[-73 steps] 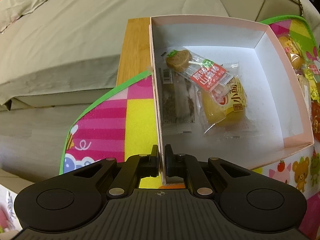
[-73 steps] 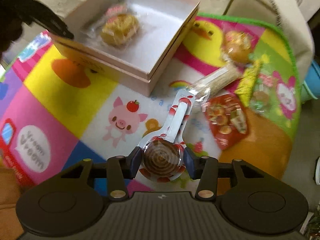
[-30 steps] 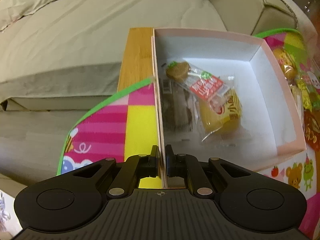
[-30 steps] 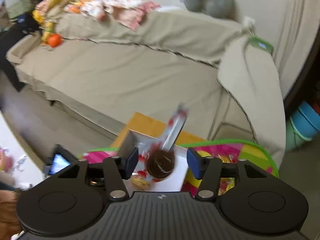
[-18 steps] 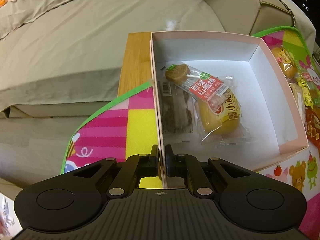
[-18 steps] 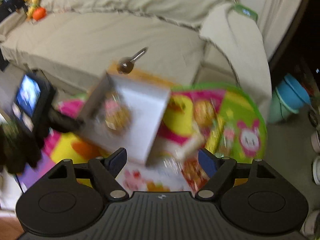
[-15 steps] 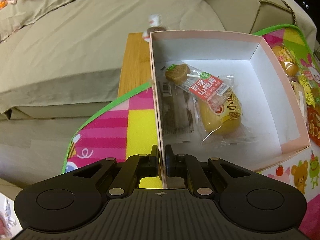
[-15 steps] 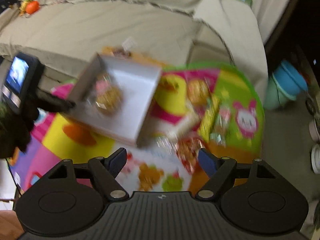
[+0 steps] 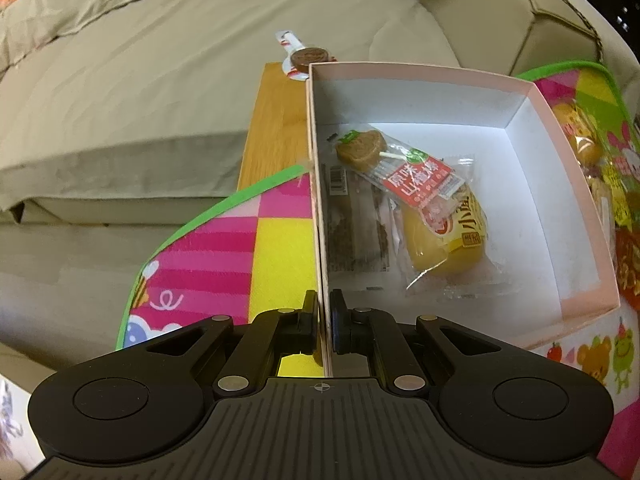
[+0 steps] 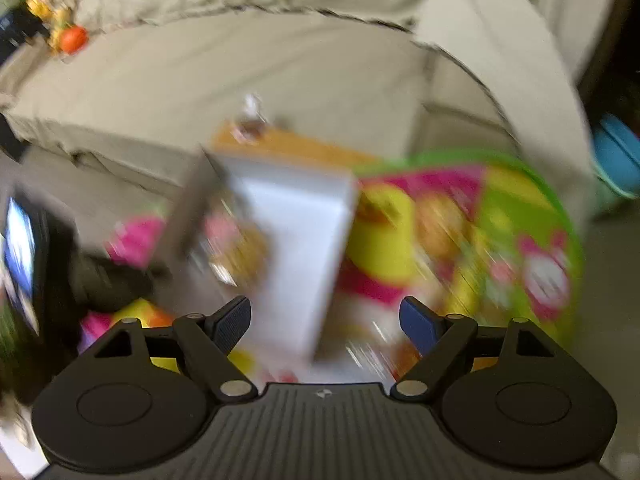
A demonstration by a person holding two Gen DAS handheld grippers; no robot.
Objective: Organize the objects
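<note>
A beige sofa occupies the frame from 9 to 1 o'clock in the left wrist view, its cover creased. A wooden table surface shows at 12 o'clock of centre, partly overlaid by a multicolour play mat with a green border, extending toward 7 o'clock. In the blurred right wrist view, an orange round item lies on the sofa at 10 o'clock. A blue container stands at 3 o'clock, beside the sofa arm.
</note>
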